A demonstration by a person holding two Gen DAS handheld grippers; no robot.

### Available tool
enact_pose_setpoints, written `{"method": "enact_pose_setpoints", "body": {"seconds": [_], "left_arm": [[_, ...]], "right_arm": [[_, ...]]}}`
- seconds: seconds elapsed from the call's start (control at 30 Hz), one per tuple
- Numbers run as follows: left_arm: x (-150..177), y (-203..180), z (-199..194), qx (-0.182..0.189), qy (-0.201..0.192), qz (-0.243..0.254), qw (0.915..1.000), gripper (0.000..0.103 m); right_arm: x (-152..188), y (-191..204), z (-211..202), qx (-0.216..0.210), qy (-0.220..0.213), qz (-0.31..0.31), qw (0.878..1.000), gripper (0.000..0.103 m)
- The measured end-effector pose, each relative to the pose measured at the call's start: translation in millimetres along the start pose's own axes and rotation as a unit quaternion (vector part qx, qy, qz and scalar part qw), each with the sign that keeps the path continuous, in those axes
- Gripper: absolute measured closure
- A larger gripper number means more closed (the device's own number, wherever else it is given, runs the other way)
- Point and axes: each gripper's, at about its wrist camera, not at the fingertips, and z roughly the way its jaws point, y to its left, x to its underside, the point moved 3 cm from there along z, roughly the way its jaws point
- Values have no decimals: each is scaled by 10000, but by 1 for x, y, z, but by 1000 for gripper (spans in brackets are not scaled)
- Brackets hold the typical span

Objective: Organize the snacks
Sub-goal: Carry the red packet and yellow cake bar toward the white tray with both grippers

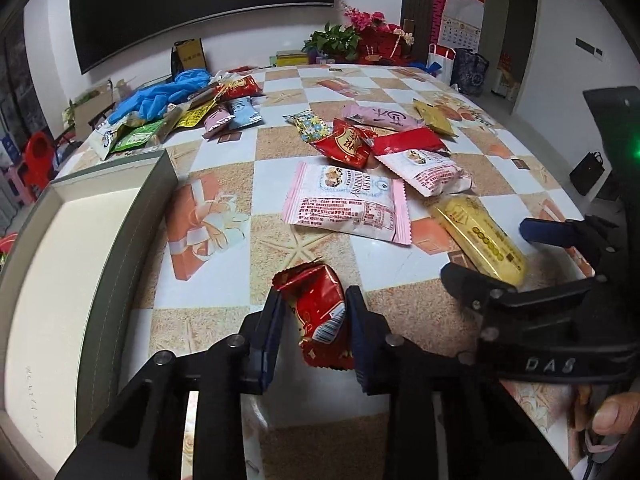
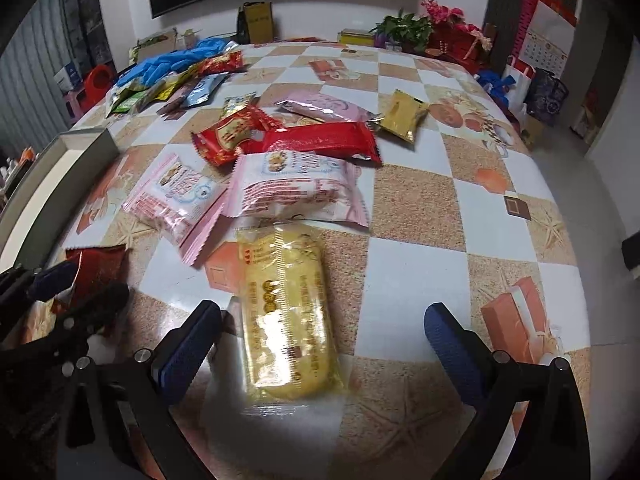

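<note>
On a checkered surface, the left claw pinches a red snack packet between its pads, just right of the open grey box. The right claw stands wide open astride a yellow snack packet, farther right of the box, gripping nothing.

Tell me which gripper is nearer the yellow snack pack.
Right. The right gripper straddles the yellow snack pack, jaws wide; the left gripper sits off to its left, closed on a red packet.
</note>
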Motion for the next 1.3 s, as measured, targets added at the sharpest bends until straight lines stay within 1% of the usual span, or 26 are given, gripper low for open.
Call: {"method": "enact_pose_setpoints", "body": {"seconds": [0.03, 0.07, 0.1, 0.13, 0.2, 0.23, 0.27, 0.43, 0.5, 0.53, 0.6, 0.73, 0.8, 0.9, 1.0, 1.07, 1.13, 1.2, 1.27, 1.3], "left_arm": [[0, 0, 0, 0, 18, -25, 10000, 71], [-1, 1, 1, -2, 48, -52, 10000, 72], [-2, 1, 1, -14, 80, -53, 10000, 72], [-2, 0, 1, -39, 104, -31, 9999, 74], [-3, -2, 0, -85, 132, 52, 9999, 77], [-2, -3, 0, -90, 136, 74, 9998, 78], [-1, -3, -2, -95, 129, 100, 9998, 78], [7, 2, -11, -36, 45, 82, 10000, 78], [11, 3, -8, -97, 96, 142, 9998, 78], [12, 4, -9, -91, 18, 144, 9999, 78], [13, 4, -9, -81, -7, 123, 9999, 78], [12, 6, -8, -69, -42, 60, 9999, 78], [12, 7, -7, -23, -46, 23, 10000, 78], [11, 10, -8, 51, -52, -47, 10000, 78], [12, 9, -9, 35, -55, -36, 10000, 78], [12, 10, -9, 2, -53, -7, 10000, 78], [12, 12, -9, 46, -54, -42, 10000, 78], [11, 12, -9, 104, -49, -76, 9999, 78], [11, 10, -9, 3, 1, 22, 10000, 78], [11, 10, -9, 23, 36, 25, 10000, 78]], "right_arm": [[1, 5, -1, -59, -23, -105, 9999, 6], [2, 8, -3, -112, -97, -171, 9997, 12], [3, 13, -7, -172, -216, -256, 9993, 36], [3, 19, -11, -234, -301, -335, 9987, 66], [2, 28, -12, -292, -302, -451, 9981, 66], [2, 31, -12, -400, -316, -492, 9975, 66], [2, 32, -12, -406, -325, -477, 9975, 66], [13, 17, -20, -709, -349, -55, 9969, 66], [18, 11, -23, -666, -361, 47, 9971, 66], [19, 10, -24, -649, -363, 41, 9972, 65], [20, 13, -24, -564, -399, -56, 9976, 65], [21, 24, -23, -171, -479, -269, 9983, 65], [22, 26, -23, -143, -506, -227, 9984, 65], [22, 33, -23, -23, -538, -418, 9977, 65], [22, 30, -22, -98, -526, -361, 9979, 65], [22, 32, -22, -49, -522, -384, 9979, 65], [22, 33, -22, -10, -481, -373, 9981, 65], [18, 29, -21, -109, -321, -244, 9991, 65], [13, 30, -20, -193, -81, -224, 9995, 65], [13, 31, -20, -251, 3, -216, 9995, 66]]}}
